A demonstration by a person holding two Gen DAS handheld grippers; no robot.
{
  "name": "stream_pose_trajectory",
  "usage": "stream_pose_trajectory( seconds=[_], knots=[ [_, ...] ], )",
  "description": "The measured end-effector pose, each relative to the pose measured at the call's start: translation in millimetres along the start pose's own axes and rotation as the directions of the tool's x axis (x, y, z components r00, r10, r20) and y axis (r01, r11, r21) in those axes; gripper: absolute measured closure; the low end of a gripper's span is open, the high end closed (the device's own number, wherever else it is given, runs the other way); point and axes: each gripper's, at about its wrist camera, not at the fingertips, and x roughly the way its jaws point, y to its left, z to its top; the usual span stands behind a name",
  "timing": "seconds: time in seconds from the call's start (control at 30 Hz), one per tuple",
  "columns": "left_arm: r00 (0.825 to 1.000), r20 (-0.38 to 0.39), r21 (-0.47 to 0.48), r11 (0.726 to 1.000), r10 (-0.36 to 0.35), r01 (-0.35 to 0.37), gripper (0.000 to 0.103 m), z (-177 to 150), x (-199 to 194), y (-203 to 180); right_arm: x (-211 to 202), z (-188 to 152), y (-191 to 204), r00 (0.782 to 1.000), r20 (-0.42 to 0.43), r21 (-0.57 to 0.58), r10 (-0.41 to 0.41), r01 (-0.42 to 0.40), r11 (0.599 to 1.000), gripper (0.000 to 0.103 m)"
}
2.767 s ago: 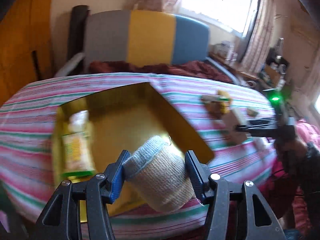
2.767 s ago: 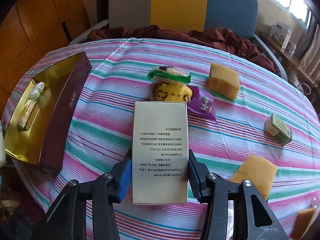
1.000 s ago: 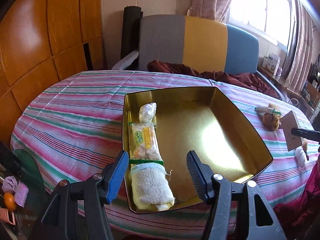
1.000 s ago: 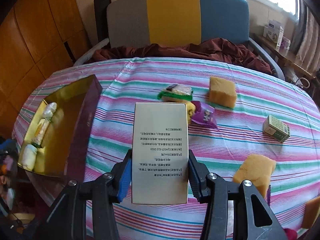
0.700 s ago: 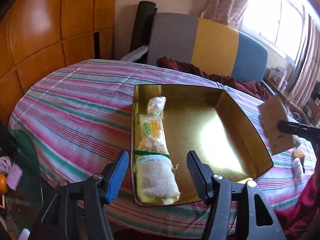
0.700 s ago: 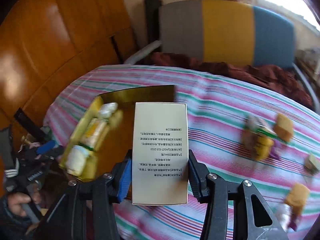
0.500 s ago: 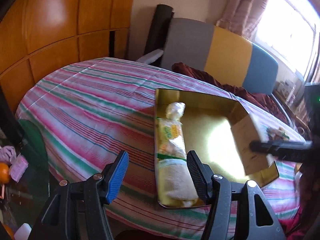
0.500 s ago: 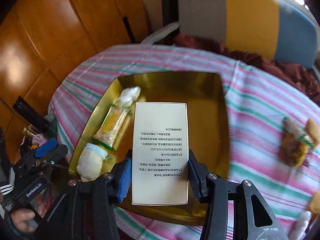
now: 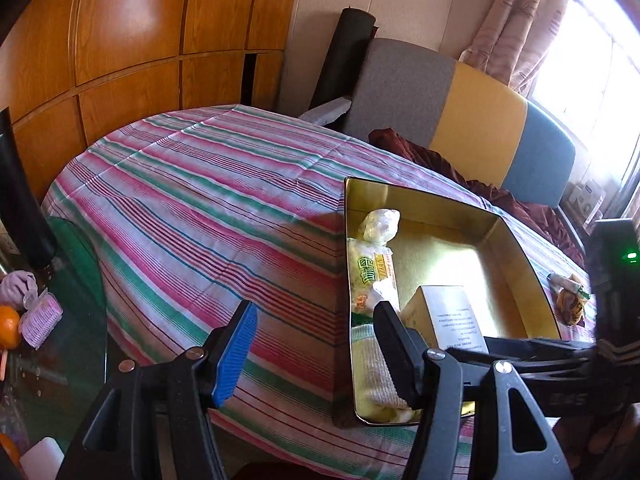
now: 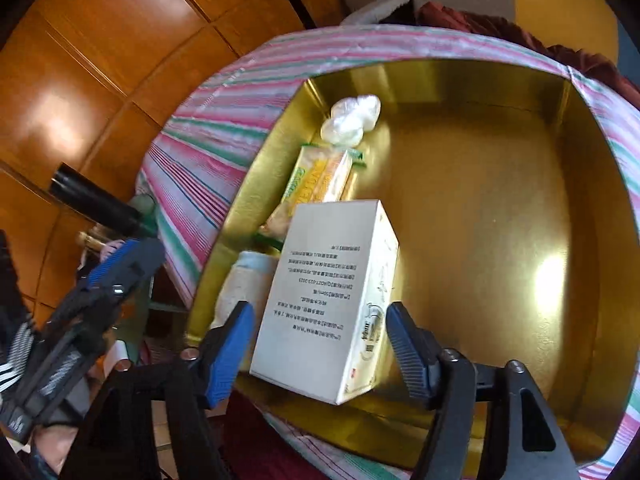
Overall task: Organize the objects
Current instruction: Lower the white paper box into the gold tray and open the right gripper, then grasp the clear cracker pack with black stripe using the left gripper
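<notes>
The white carton (image 10: 326,300), a smooth rectangular box with rows of small printed characters too fine to read, lies tilted in the lower centre of the right wrist view, inside the gold tin (image 10: 472,208). The right tool (image 10: 320,344) straddles it with its jaws opening, and the ribbed blue pads (image 10: 230,354) stand clear of the carton's sides, so it is released. The tin is a shallow tray with shiny, mirror-like walls and a bright glare spot on its floor. Along its left wall lie a knotted clear plastic bag (image 10: 352,120), a yellow-and-green snack packet (image 10: 320,178) whose lettering is blurred, and a cream knitted roll (image 10: 244,288) with a ribbed weave. The left wrist view shows what the other does not: the striped cloth of pink, green and white covering the table (image 9: 200,220), a grey, yellow and blue upholstered chair (image 9: 460,120) at upper right, glossy wooden wall panels (image 9: 132,40), and an orange (image 9: 9,326) at the left edge. The left tool (image 9: 316,344) hangs empty and apart over the cloth beside the tin.
</notes>
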Motion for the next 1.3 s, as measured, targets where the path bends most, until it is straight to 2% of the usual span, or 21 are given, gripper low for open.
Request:
stream_pose_trajectory(
  seconds=[0.13,0.23,0.43,0.57,0.8,0.9,0.97,1.03,1.07,1.13,1.17,1.23,1.3],
  knots=[
    [1.000,0.016,0.036,0.999,-0.010,0.009,0.042,0.4,-6.1,-8.3,-27.4,-6.7,-6.3,0.998,0.065,-0.012,-0.019,0.019,1.000,0.022],
    [0.999,0.030,0.083,0.996,-0.026,0.024,0.042,0.7,-12.8,-20.4,-52.7,-10.7,-14.9,0.990,0.118,-0.014,-0.076,0.078,0.997,0.018],
    [0.996,0.057,0.193,0.980,-0.069,0.057,0.042,3.3,-27.1,-51.5,-107.3,-22.3,-51.6,0.955,0.205,0.007,-0.216,0.219,0.976,0.013],
    [0.994,0.056,0.246,0.966,-0.098,0.082,0.042,4.2,-32.4,-73.3,-138.0,-27.7,-89.6,0.921,0.232,0.069,-0.314,0.306,0.950,0.011],
    [0.987,0.034,0.330,0.934,-0.158,0.138,0.042,2.0,-35.1,-114.0,-198.1,-38.5,-165.8,0.845,0.250,0.206,-0.473,0.431,0.878,0.007],
    [0.981,0.005,0.362,0.914,-0.196,0.181,0.042,0.0,-33.8,-133.4,-219.2,-44.8,-202.6,0.798,0.248,0.271,-0.549,0.487,0.831,0.001],
    [0.975,-0.021,0.370,0.904,-0.223,0.215,0.042,-0.2,-31.7,-146.6,-229.7,-50.7,-228.6,0.766,0.242,0.329,-0.596,0.513,0.793,0.000],
    [0.970,-0.048,0.378,0.894,-0.240,0.240,0.042,-1.1,-29.8,-161.0,-238.0,-62.2,-260.3,0.747,0.238,0.420,-0.622,0.498,0.759,0.000],
    [0.966,-0.058,0.388,0.886,-0.251,0.254,0.042,-1.8,-29.0,-170.1,-243.1,-72.7,-279.3,0.743,0.234,0.495,-0.627,0.463,0.735,0.000],
    [0.958,-0.079,0.422,0.861,-0.276,0.283,0.042,-4.2,-28.9,-190.2,-251.4,-89.5,-311.4,0.759,0.196,0.635,-0.621,0.384,0.670,0.000],
    [0.954,-0.086,0.440,0.849,-0.286,0.294,0.042,-5.5,-29.0,-200.5,-261.4,-97.6,-324.0,0.758,0.207,0.701,-0.618,0.326,0.634,0.000],
    [0.944,-0.109,0.469,0.821,-0.312,0.326,0.042,-7.7,-27.1,-223.4,-277.1,-109.5,-335.9,0.743,0.262,0.762,-0.616,0.232,0.604,0.000],
    [0.931,-0.136,0.493,0.792,-0.340,0.361,0.042,-10.1,-24.1,-248.3,-283.5,-118.3,-346.1,0.744,0.259,0.798,-0.616,0.194,0.570,0.000]
  ],
)
